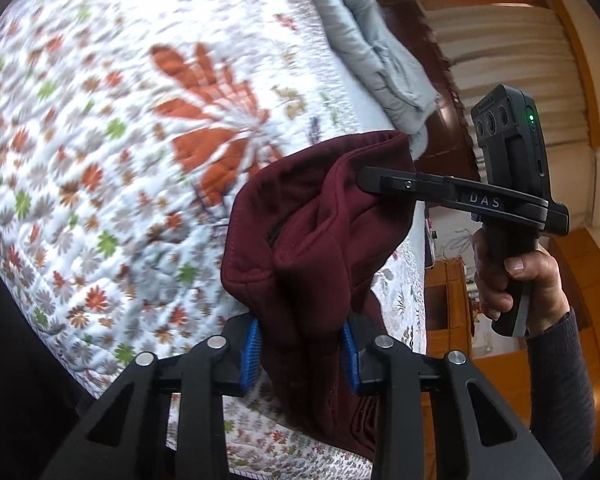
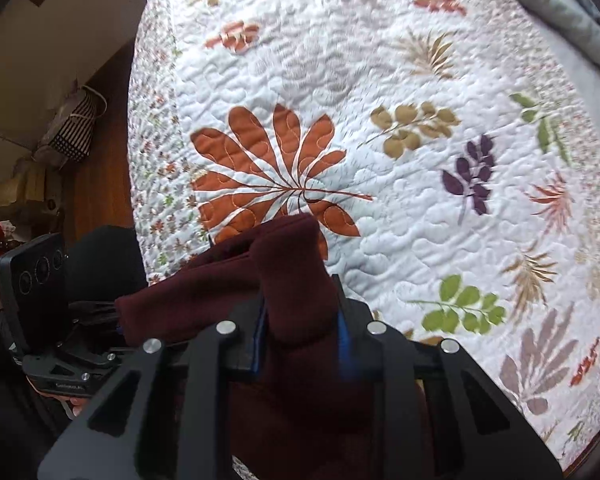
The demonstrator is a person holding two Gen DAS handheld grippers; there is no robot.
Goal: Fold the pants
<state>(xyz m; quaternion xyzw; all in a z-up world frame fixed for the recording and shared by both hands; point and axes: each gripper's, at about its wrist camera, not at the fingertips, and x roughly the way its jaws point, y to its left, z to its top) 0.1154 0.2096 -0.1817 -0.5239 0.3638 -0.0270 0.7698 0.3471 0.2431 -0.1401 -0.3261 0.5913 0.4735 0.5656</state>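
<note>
The pants (image 1: 312, 240) were a matt maroon knit cloth, soft and fleece-like, with stitched hems, clamped between ribbed blue pads (image 1: 250, 354) set in the matt black plastic frame of the left gripper (image 1: 300, 354), whose pivot pins were bright metal. The right gripper (image 2: 304, 340) showed the same black plastic, blue pads and silvery pins, likewise pinching the cloth. Beneath lay a quilted cotton-like bedspread (image 2: 380, 80), puckered and matt with printed leaves, beside a smooth pale-blue padded blanket (image 1: 364, 36) and glossy varnished wood furniture (image 1: 452, 304).
</note>
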